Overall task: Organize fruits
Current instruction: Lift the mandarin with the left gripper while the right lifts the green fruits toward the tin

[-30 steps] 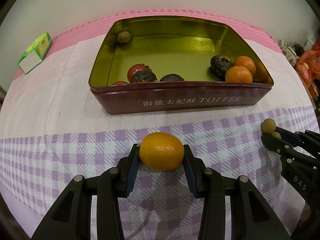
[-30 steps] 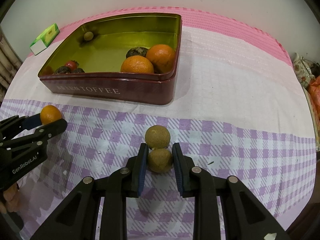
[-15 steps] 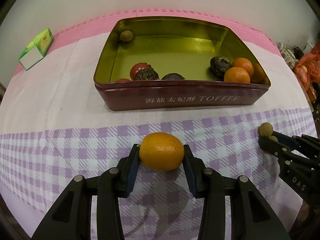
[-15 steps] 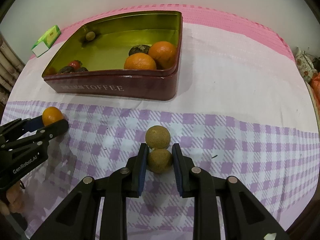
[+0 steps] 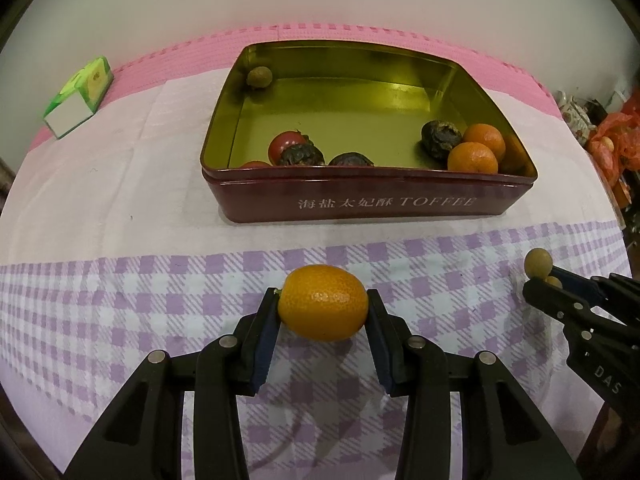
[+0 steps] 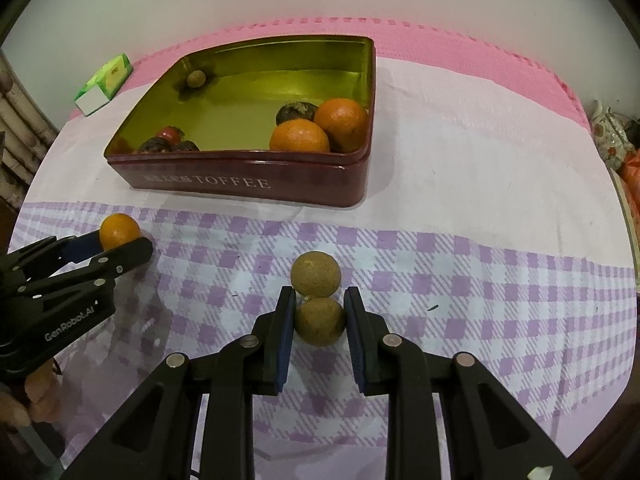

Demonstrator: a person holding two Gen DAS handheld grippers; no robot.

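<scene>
My left gripper (image 5: 323, 314) is closed on a small orange (image 5: 323, 303), one finger pressing each end of it, just above the purple-checked cloth (image 5: 120, 304) that covers the bench. My right gripper (image 6: 320, 316) is clamped tight on a brown longan (image 6: 320, 321), the blue pads (image 6: 285, 328) touching both its sides. A second longan (image 6: 315, 273) sits touching the held one, just past my fingertips; I cannot tell whether the two are joined. The dark red toffee tin (image 5: 360, 200) stands open farther back on the plain part of the cloth. In it, two oranges (image 6: 318, 128) lie in the near right corner beside a dark wrinkled fruit (image 6: 296, 111). Red tomatoes (image 5: 286, 146) and more dark fruits are along the near wall toward the left, and one lone longan (image 5: 259, 77) rests in the far left corner. A green carton (image 5: 78, 96) lies well left of the tin
</scene>
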